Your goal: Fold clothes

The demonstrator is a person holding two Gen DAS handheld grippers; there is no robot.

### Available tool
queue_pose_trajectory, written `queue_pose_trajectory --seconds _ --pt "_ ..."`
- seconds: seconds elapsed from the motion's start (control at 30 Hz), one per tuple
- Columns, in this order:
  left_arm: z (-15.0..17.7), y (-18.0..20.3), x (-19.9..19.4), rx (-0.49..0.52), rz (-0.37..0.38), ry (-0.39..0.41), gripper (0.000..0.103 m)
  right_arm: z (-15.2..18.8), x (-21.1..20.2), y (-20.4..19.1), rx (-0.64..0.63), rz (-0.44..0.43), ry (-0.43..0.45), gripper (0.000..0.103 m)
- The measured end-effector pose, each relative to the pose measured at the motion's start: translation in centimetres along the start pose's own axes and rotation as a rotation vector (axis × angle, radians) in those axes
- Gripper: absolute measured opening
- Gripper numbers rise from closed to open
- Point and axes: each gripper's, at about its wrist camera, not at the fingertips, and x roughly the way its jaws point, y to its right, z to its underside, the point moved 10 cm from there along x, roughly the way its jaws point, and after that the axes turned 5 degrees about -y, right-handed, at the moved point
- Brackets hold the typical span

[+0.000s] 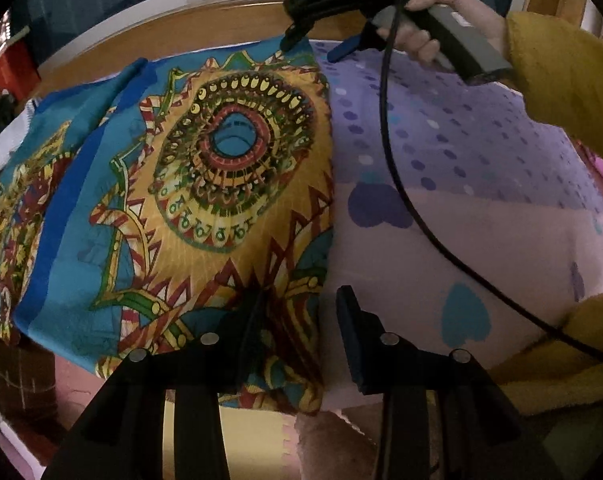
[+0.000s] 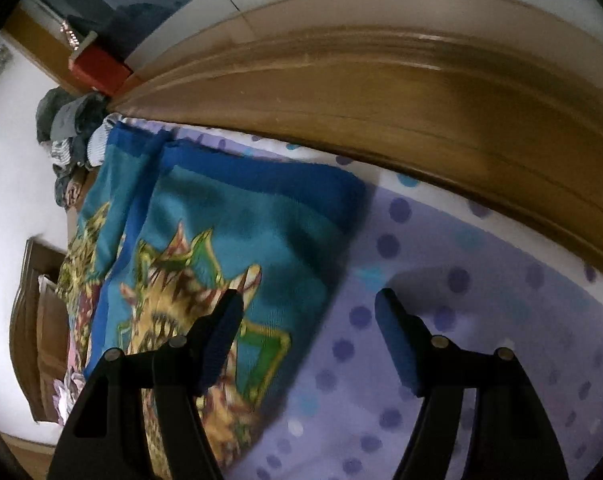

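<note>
Two grippers angled down over bed (image 1: pixel 481 184). Left gripper (image 1: pixel 297 320) half open, straddling near edge of one folded cloth (image 1: pixel 221 160), gripping nothing. Right gripper (image 2: pixel 309 332) wide open, empty, above cloth's far corner, held in hand (image 1: pixel 417 36), yellow sleeve (image 1: pixel 561 80).

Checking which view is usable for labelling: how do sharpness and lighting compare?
Left wrist: dim but fairly sharp, patterned cloth crisp, fisheye bending the bed's edges. Right wrist: motion-blurred cloth and wooden bed frame, blown-out white at left.
</note>
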Motion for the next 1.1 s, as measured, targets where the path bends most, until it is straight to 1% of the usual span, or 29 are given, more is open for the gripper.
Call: queue_pose_trajectory --seconds 0.03,0.07,0.1,0.13,0.2,0.27,0.37,0.47,0.57,0.63,0.67,0.73,0.8,0.87,0.97,1.03,1.1 --pt "-0.1 -0.3 -0.1 -0.014 -0.006 0.001 0.026 -0.3 0.2 -0.1 -0.006 0.007 0.010 0.068" --pt "-0.1 -0.6 -0.1 -0.030 -0.007 0.000 0.007 -0.5 0.3 -0.2 -0.013 0.012 0.015 0.053" --pt "-0.1 -1.0 -0.3 -0.067 0.035 -0.005 0.002 -0.7 0.4 -0.3 -0.020 0.017 0.020 0.036" --pt "-0.2 -1.4 -0.5 -0.104 0.077 -0.009 0.002 -0.9 0.5 -0.3 -0.021 0.017 0.023 0.003" --pt "-0.2 -2.1 -1.4 -0.171 0.158 -0.001 0.001 -1.2 0.4 -0.3 -0.009 0.006 0.023 0.002" --pt "-0.4 -2.5 -3.0 -0.195 0.181 0.023 0.001 -1.8 -0.4 -1.0 -0.029 0.000 0.046 0.002" --pt "-1.5 -3.9 -6.5 -0.230 0.207 0.089 0.001 -3.1 -2.7 -3.2 -0.084 -0.010 0.097 0.002" --pt "-2.4 -6.7 -9.9 -0.282 0.227 0.161 0.001 -5.2 -5.0 -6.8 -0.134 -0.037 0.151 0.002" --pt "-3.0 -10.6 -12.8 -0.326 0.235 0.236 0.001 -7.9 -6.5 -11.5 -0.192 -0.053 0.213 0.002" --pt "-2.7 -12.5 -13.7 -0.344 0.236 0.279 0.001 -9.5 -6.8 -14.9 -0.218 -0.064 0.241 0.002" --pt "-2.6 -14.0 -14.1 -0.352 0.238 0.301 0.001 -10.2 -6.7 -16.5 -0.228 -0.065 0.251 0.002" --pt "-2.1 -17.2 -14.4 -0.366 0.235 0.340 0.001 -11.8 -6.2 -20.6 -0.254 -0.069 0.280 0.002" --pt "-1.6 -20.4 -13.8 -0.378 0.237 0.359 0.001 -13.1 -5.5 -24.1 -0.270 -0.073 0.302 0.002" --pt "-1.2 -23.6 -12.8 -0.377 0.254 0.367 0.001 -14.6 -3.9 -28.0 -0.279 -0.068 0.318 0.002" --pt "-0.3 -29.6 -11.5 -0.365 0.253 0.343 0.001 -17.1 -0.8 -34.0 -0.276 -0.054 0.331 0.002" --pt "0.1 -34.2 -10.8 -0.393 0.283 0.305 0.001 -18.2 1.6 -36.9 -0.271 -0.029 0.322 0.002" --pt "0.5 -38.6 -10.2 -0.406 0.283 0.269 0.001 -19.2 4.9 -39.7 -0.277 0.011 0.299 0.002"
